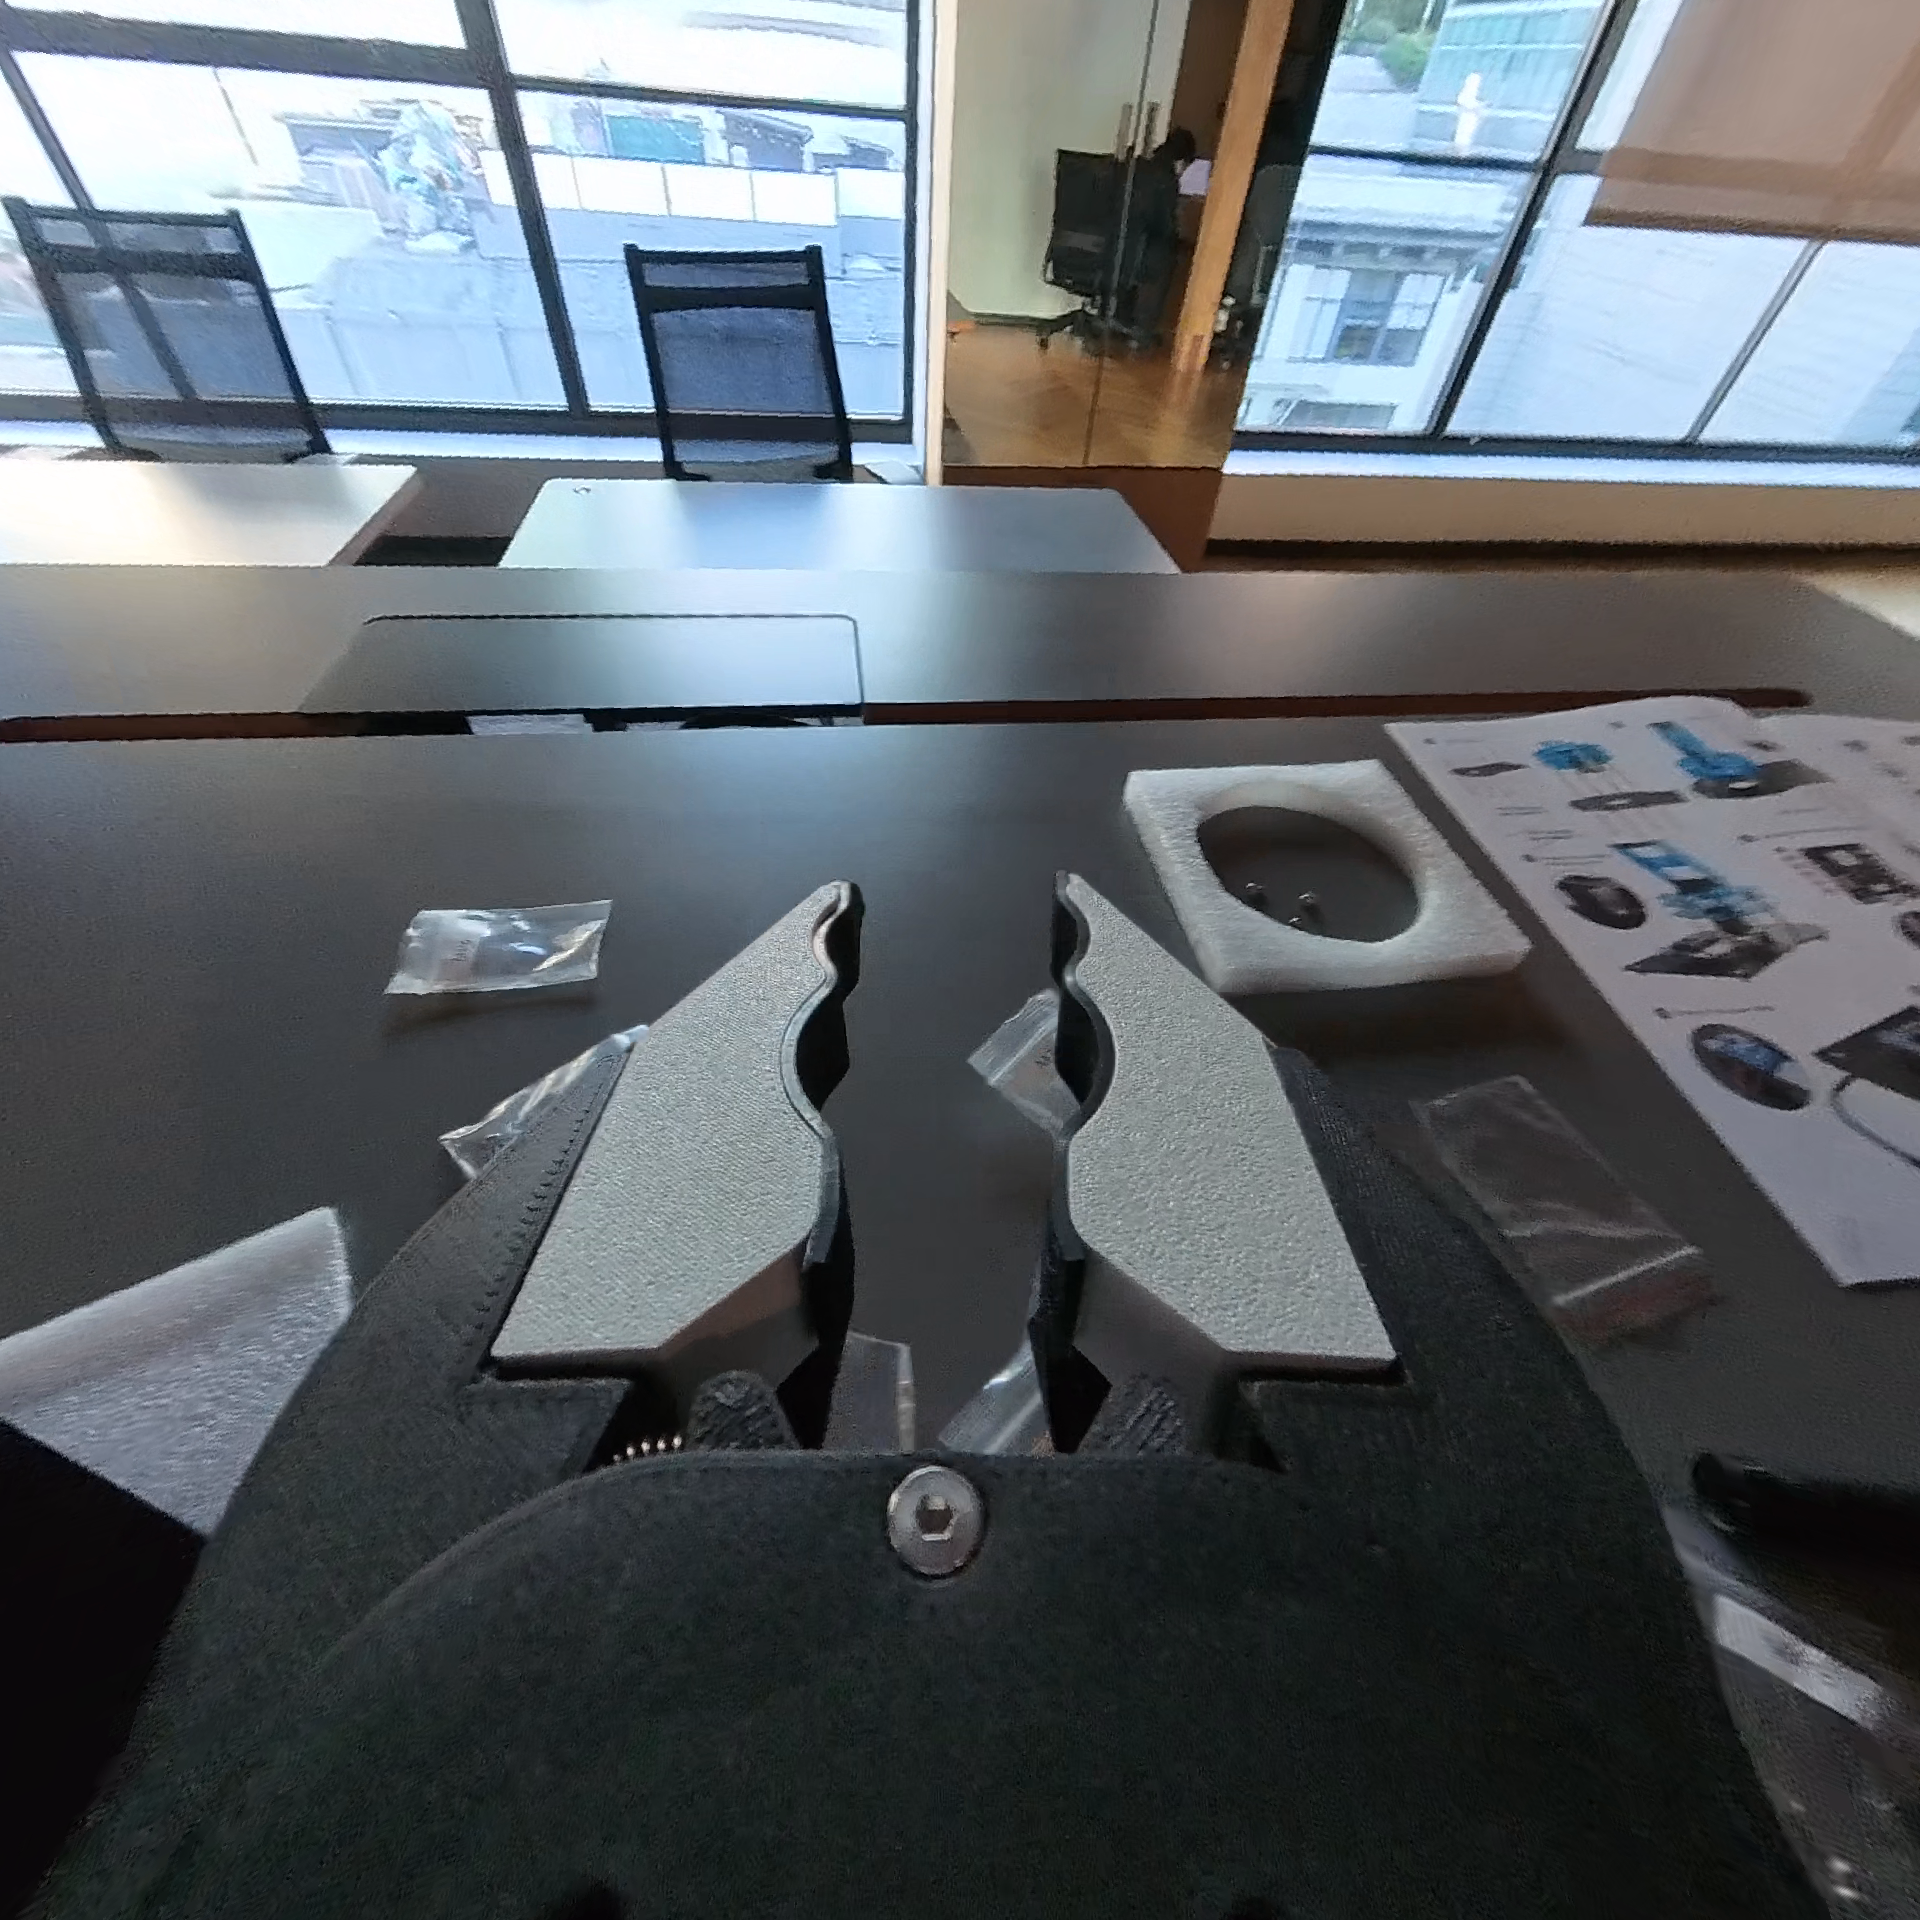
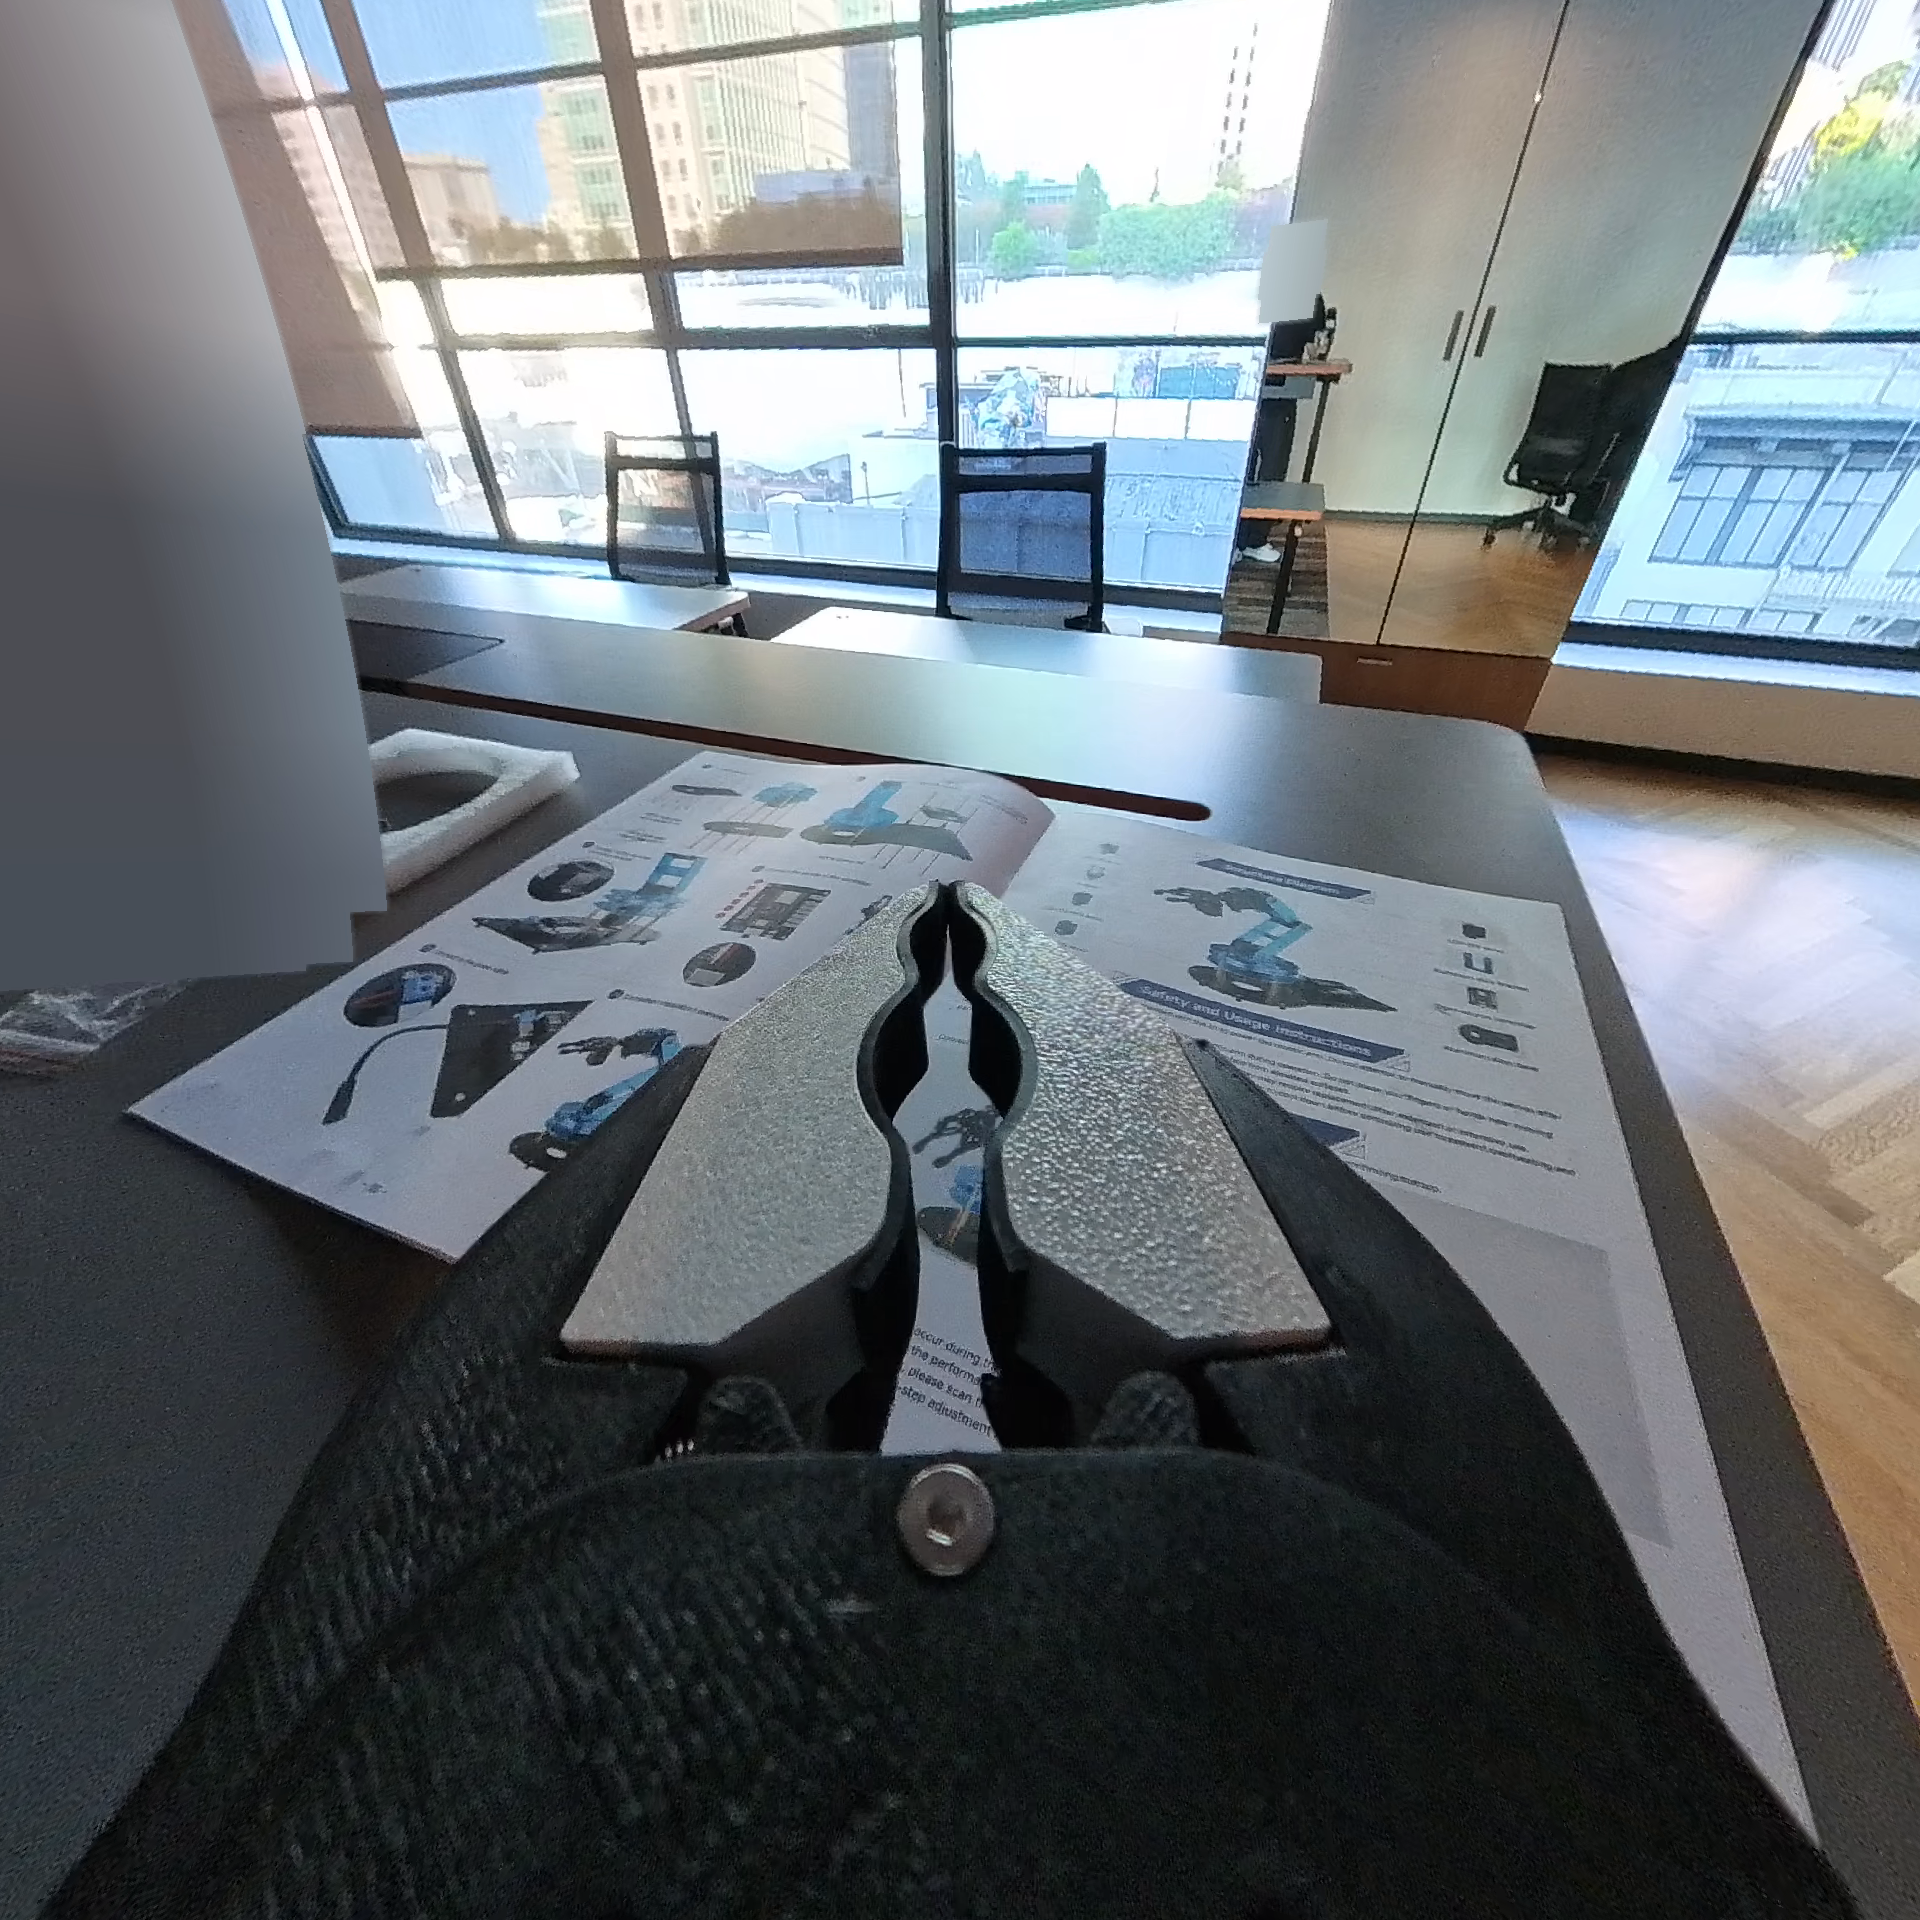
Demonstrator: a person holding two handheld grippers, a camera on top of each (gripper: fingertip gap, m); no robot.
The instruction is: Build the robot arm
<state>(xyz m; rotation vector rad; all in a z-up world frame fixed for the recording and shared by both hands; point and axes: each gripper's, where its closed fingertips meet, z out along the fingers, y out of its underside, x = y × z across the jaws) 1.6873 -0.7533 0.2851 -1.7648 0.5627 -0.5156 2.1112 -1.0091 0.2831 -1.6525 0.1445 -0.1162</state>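
Observation:
My left gripper (image 1: 956,906) is open, with nothing between its fingers, and hovers low over the dark table (image 1: 727,821). A small clear plastic bag (image 1: 1023,1049) lies on the table just under its right finger (image 1: 1164,1091). Another small bag (image 1: 499,948) lies ahead to the left. A white foam square (image 1: 1174,821) with a round cut-out holds small screws (image 1: 1283,904), ahead to the right. My right gripper (image 2: 948,896) is shut, its fingertips meeting above an open illustrated booklet (image 2: 1299,997). The booklet's left page (image 2: 966,821) curls upward just beyond the tips.
More clear bags lie left (image 1: 540,1091) and right (image 1: 1558,1195) of my left gripper. The booklet (image 1: 1714,935) lies at the right. A white foam piece (image 1: 187,1340) sits at the near left. The table's right edge (image 2: 1621,935) drops to the wooden floor. Chairs (image 1: 738,364) stand by the windows. The grippers' ends are close to 50 cm from one another. My left gripper's tips are some 20 cm from the white foam piece (image 1: 187,1340).

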